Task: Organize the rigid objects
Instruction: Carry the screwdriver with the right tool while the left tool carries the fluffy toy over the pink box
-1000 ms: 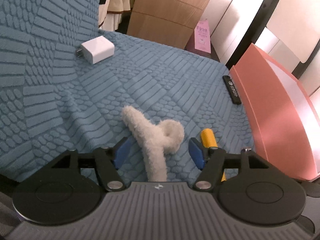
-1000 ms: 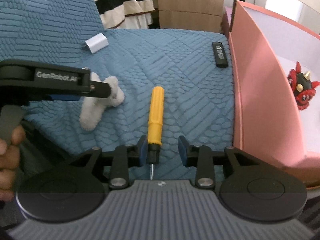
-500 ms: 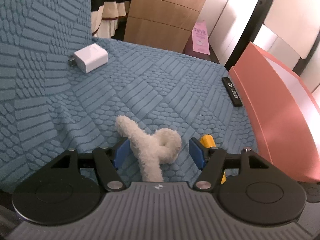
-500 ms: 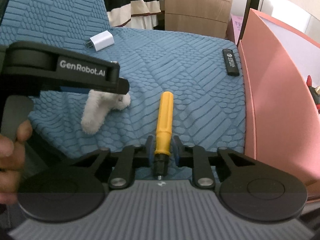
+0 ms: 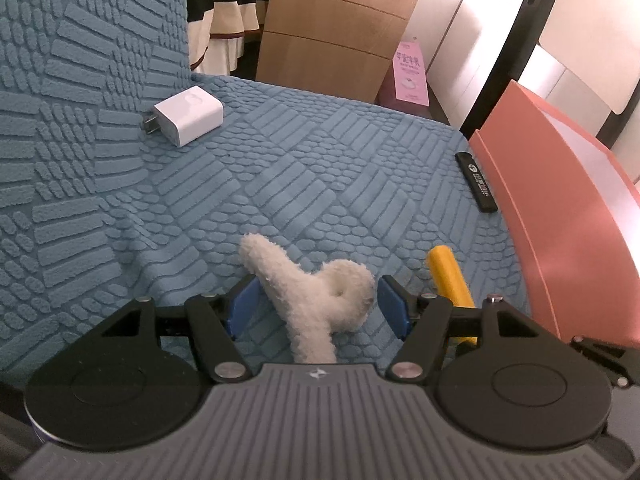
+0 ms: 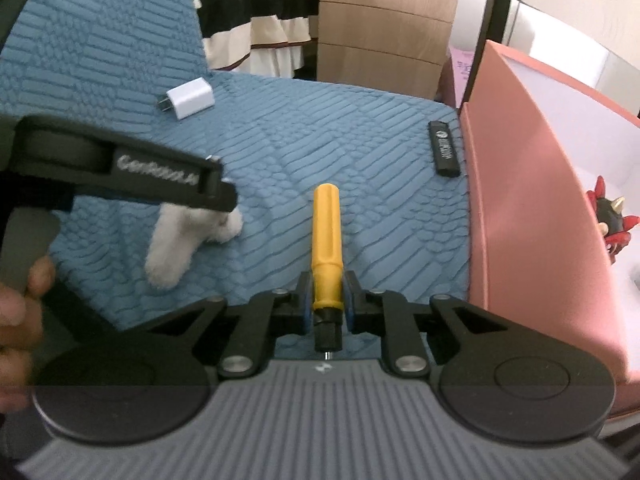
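The right tool (image 6: 326,309) is clamped low on the yellow screwdriver (image 6: 327,236), likely bound for the pink box (image 6: 532,216) at right, while the left tool (image 5: 316,307) straddles the fluffy clip (image 5: 316,300), jaws wide, gripping nothing.

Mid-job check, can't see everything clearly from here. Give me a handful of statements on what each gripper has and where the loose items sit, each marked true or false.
1. The right gripper is shut on the yellow screwdriver. True.
2. The left gripper is clamped on the fuzzy white clip. False: its jaws stand open either side of the clip, with a gap showing beside each pad.
3. The white charger lies inside the pink box. False: it lies on the blue cushion, near the backrest.
4. The black stick lies on the cushion beside the box's outer wall. True.
5. A red and black figure sits inside the box. True.
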Action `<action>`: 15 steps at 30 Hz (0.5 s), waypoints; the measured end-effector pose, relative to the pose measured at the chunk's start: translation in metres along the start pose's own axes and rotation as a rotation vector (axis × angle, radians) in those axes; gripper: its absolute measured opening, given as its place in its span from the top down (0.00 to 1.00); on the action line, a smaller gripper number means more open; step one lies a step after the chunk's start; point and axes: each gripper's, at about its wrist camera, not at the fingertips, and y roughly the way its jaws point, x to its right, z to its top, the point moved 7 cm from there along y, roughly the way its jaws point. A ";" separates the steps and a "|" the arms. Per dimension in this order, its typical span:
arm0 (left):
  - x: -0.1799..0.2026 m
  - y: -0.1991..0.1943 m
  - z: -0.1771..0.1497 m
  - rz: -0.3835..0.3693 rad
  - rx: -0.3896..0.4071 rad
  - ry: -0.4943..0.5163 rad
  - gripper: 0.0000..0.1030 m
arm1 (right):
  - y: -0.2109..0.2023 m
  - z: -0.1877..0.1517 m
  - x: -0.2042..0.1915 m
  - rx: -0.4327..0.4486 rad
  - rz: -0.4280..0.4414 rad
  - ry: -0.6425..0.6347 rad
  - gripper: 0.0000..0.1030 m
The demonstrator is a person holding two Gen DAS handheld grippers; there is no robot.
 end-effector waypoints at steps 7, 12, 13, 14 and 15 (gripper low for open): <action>-0.003 0.005 0.001 0.010 0.003 -0.038 0.32 | 0.006 0.002 0.013 -0.016 -0.007 0.041 0.82; -0.004 0.009 -0.002 0.013 -0.014 -0.063 0.32 | 0.008 0.001 0.010 -0.020 0.002 0.034 0.82; -0.002 0.010 -0.003 0.015 -0.017 -0.059 0.32 | 0.008 0.001 0.010 -0.022 0.004 0.036 0.82; -0.001 0.010 -0.004 0.017 -0.019 -0.053 0.32 | 0.009 0.001 0.010 -0.024 0.006 0.037 0.82; 0.000 0.011 -0.004 0.020 -0.018 -0.046 0.32 | 0.009 0.001 0.010 -0.025 0.006 0.037 0.82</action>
